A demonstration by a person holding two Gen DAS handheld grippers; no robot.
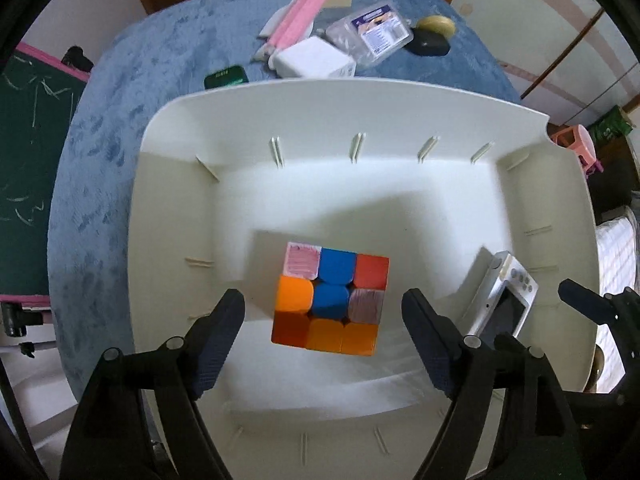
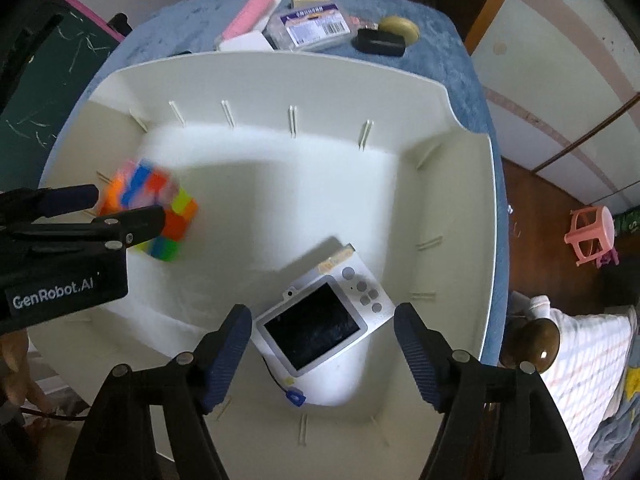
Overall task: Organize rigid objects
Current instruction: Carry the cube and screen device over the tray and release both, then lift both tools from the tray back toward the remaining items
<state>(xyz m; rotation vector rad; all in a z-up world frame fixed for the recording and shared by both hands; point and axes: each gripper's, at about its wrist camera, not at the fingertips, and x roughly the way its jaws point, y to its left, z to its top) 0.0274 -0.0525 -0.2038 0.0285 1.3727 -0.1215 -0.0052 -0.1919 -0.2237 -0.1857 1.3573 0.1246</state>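
Blur, cover and cut edges around the white bin

In the right wrist view the puzzle cube point(image 2: 154, 208) is smeared by motion, its stickers unreadable, and the left gripper point(image 2: 116, 208) hides its near-left side. The camera point(image 1: 506, 300) in the left wrist view is half covered by a gripper finger point(image 1: 430, 340). The white bin point(image 1: 172, 208) runs off the lower edge. The label on the clear plastic pack point(image 1: 372, 32) is too small to read.

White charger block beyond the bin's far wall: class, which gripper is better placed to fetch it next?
Probably the left. The left gripper is open over the puzzle cube, and the charger block lies nearly straight ahead. In the right view it sits off to the left.
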